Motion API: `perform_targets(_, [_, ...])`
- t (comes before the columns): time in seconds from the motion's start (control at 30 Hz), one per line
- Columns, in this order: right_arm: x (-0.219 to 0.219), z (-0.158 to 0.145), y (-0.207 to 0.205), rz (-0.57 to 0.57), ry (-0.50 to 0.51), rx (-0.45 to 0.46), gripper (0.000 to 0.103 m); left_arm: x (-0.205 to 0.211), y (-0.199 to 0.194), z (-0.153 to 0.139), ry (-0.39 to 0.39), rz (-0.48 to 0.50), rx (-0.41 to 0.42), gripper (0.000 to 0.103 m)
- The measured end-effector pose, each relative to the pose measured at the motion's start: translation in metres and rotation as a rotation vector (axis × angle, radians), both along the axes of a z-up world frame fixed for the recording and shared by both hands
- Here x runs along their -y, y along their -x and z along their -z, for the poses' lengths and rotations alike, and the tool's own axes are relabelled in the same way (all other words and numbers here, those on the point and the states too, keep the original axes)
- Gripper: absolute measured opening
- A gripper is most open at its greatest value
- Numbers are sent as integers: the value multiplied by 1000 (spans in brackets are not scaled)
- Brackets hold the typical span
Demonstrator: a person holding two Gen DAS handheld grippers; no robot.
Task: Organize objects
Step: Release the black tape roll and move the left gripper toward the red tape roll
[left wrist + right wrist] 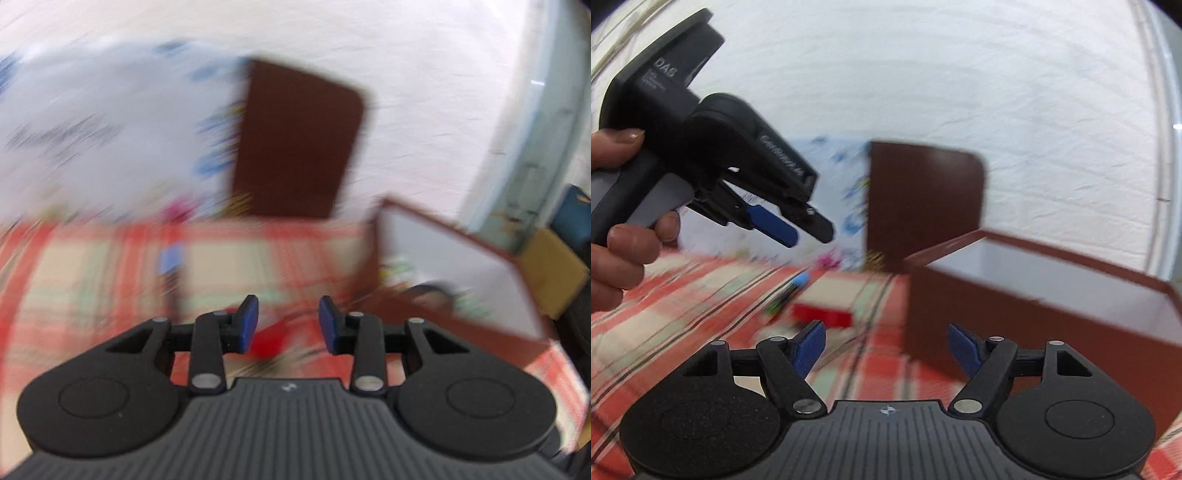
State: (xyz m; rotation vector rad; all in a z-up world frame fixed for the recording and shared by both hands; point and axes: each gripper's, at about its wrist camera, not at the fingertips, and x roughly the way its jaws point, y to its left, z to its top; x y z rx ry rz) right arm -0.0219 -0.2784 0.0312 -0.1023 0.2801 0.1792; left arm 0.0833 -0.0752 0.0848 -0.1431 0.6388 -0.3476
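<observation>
An open brown box with a white inside [1052,291] stands on the red checked cloth at the right; it also shows in the left wrist view [443,266]. A red flat object [822,314] and a blurred pen with a blue tip [798,282] lie on the cloth left of the box. The red object shows blurred below my left gripper [289,325], which is open and empty. My right gripper [886,350] is open and empty, low over the cloth beside the box. The left gripper also shows in the right wrist view [798,229], held in a hand above the cloth.
A brown board or lid [923,203] leans upright against the white wall behind the box, and also shows in the left wrist view [295,140]. A white printed sheet [92,140] stands to its left. A cardboard carton [550,273] sits off the table's right side.
</observation>
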Motion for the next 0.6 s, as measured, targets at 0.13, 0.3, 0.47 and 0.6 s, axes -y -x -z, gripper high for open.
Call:
perform_targets(0.13, [-29,10,-17,-63,24,-102,67,-55,10,41,21,-122,-102,38])
perform_targets(0.3, [-42,17,-49,-65,-40,-153,69,-101,16,81,90,-191,-106,35])
perform_targets(0.47, [-52,9,-83,-48,-67,-162,72,-105,25,95,107,-153,8,35])
perform_targets(0.6, [-65,23,-127,-26,-47,-237,73,-101,22,97,82,-148,29,35])
